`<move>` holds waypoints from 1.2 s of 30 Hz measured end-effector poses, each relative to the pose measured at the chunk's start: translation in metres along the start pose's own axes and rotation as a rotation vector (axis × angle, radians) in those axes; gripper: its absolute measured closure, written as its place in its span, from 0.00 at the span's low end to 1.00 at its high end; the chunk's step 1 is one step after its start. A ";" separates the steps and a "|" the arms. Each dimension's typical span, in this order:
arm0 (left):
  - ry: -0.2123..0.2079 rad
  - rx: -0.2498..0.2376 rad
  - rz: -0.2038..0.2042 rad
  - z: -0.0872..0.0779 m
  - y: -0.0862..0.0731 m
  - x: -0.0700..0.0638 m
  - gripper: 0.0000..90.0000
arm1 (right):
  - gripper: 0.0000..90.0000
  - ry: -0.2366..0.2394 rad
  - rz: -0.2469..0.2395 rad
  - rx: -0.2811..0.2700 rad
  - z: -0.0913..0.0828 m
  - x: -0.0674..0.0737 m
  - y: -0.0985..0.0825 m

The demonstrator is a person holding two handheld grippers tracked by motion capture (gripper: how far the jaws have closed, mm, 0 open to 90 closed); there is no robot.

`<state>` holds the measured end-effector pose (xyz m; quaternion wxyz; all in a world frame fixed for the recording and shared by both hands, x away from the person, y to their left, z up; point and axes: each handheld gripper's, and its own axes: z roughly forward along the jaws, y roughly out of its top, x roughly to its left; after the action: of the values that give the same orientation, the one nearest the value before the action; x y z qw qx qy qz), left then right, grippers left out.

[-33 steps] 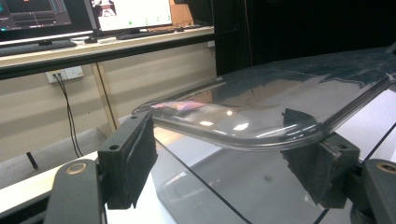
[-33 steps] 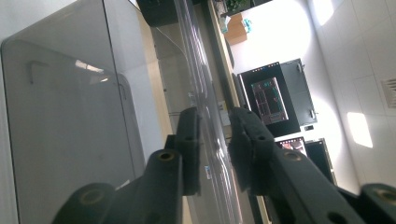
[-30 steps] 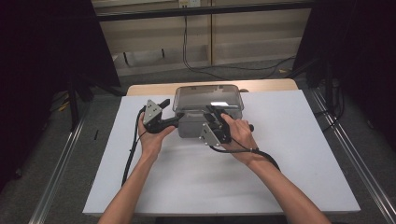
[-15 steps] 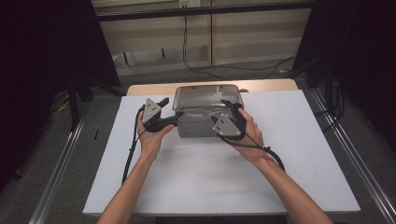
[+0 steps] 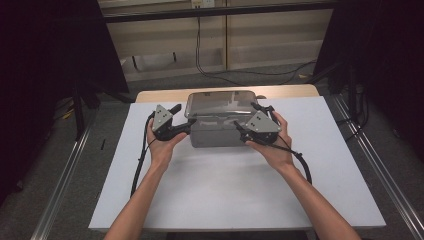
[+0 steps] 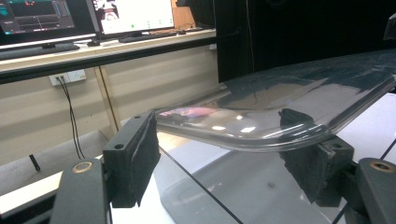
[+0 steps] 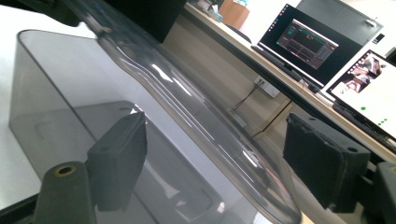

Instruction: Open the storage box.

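1. The clear plastic box (image 5: 220,120) sits at the far middle of the white surface (image 5: 210,200), within easy reach of both hands.
2. The left gripper (image 5: 175,125) straddles the lid's left rim, jaws apart and not visibly pressing, likely to steady it.
3. The right gripper (image 5: 252,122) has just been opening; its jaws stand wide around the lid's right rim, pads clear of it.

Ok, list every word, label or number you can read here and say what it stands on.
None can be read.
Monitors behind the table: screen contents too small and blurred.
Clear plastic box between the left gripper and right gripper: no label visible.
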<state>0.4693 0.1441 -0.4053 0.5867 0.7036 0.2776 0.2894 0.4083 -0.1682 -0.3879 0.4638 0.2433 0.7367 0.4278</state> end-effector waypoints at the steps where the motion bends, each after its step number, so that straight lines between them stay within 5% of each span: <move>1: 0.001 0.002 0.000 0.000 0.000 0.000 0.32 | 0.20 -0.005 0.012 -0.007 0.000 -0.002 -0.001; 12: 0.009 0.005 0.005 0.001 0.002 -0.001 0.32 | 0.20 0.001 0.100 -0.009 0.000 -0.017 -0.009; 15: 0.009 0.004 0.008 0.001 0.003 -0.001 0.32 | 0.21 -0.028 0.121 -0.010 0.002 -0.022 -0.012; 36: -0.001 0.002 0.002 0.005 0.013 0.002 0.33 | 0.39 0.009 0.173 -0.040 0.007 -0.034 -0.015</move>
<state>0.4753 0.1406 -0.3931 0.5859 0.7046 0.2766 0.2894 0.4308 -0.1988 -0.3864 0.4266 0.2948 0.7063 0.4819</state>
